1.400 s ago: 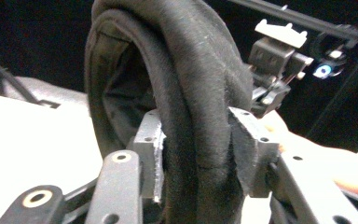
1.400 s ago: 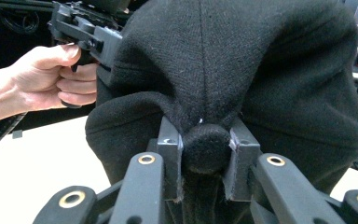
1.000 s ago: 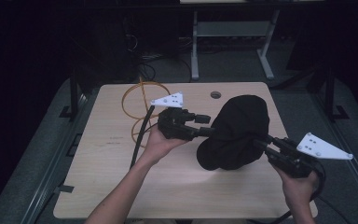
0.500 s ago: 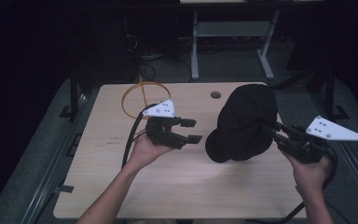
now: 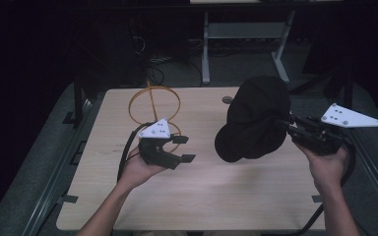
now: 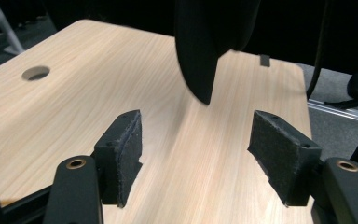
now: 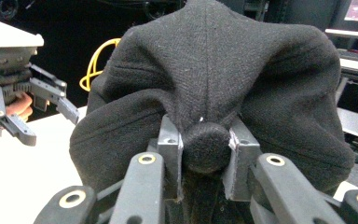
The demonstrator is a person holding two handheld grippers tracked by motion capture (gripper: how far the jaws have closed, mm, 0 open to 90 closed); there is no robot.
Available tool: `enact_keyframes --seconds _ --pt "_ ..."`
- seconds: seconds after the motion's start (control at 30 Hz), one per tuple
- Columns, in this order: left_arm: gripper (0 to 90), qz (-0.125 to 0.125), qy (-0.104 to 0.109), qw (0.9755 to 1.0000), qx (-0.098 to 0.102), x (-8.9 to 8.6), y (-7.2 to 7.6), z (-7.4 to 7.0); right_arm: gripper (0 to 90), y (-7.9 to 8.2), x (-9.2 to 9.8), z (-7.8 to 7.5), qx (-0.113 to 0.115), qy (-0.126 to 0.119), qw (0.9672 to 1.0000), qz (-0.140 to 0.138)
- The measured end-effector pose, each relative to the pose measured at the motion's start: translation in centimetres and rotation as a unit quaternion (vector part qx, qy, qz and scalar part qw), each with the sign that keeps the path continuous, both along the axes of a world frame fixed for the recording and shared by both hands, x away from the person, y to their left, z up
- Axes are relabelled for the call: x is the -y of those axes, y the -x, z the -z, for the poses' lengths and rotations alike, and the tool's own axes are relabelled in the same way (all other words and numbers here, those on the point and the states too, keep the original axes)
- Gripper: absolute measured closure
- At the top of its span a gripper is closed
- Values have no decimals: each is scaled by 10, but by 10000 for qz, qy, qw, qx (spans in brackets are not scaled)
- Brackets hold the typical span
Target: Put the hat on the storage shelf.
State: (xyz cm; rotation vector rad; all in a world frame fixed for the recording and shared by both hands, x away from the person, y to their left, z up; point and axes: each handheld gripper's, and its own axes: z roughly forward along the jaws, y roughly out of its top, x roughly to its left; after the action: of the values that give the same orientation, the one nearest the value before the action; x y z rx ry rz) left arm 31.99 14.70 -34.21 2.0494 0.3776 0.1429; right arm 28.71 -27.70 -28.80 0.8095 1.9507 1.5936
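Note:
A black wool cap (image 5: 252, 119) hangs in the air over the right half of the table. My right gripper (image 5: 284, 124) holds it from the right, and in the right gripper view its jaws (image 7: 205, 145) are shut on the button at the cap's crown (image 7: 214, 70). My left gripper (image 5: 183, 149) is over the table's middle left, well apart from the cap. Its jaws have just been opening and nothing is between the pads (image 6: 127, 148). In the left gripper view the cap's edge (image 6: 200, 51) hangs ahead above the wood.
A yellow wire ring stand (image 5: 153, 104) stands on the light wooden table (image 5: 202, 196) behind the left gripper. A round cable hole (image 5: 227, 100) sits near the far edge. Dark floor, cables and a metal frame lie beyond the table.
The left gripper has come off the cap's left side and drawn back to the left, jaws wider. The right gripper has lifted the cap up and to the right.

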Motion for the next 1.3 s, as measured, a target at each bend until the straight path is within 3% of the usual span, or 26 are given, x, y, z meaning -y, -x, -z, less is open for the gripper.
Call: enact_keyframes --seconds 0.47,0.67,0.8,0.87,1.3 --pt "306 -259 -235 9994 35 -30 8 23 719 -20 -18 -24 -97 172 9995 -256" --pt "293 -450 -162 9988 -36 -45 14 40 719 -33 -34 -44 -79 290 9984 -471" --pt "285 -521 -169 9985 31 -52 16 47 719 -43 -47 -55 -47 355 9976 -592" --pt "275 -545 -314 9980 41 -53 15 50 719 -47 -55 -60 -42 418 9970 -654" --pt "264 -507 -355 9979 198 -53 24 55 718 -69 -99 -86 -24 476 9933 -1052"
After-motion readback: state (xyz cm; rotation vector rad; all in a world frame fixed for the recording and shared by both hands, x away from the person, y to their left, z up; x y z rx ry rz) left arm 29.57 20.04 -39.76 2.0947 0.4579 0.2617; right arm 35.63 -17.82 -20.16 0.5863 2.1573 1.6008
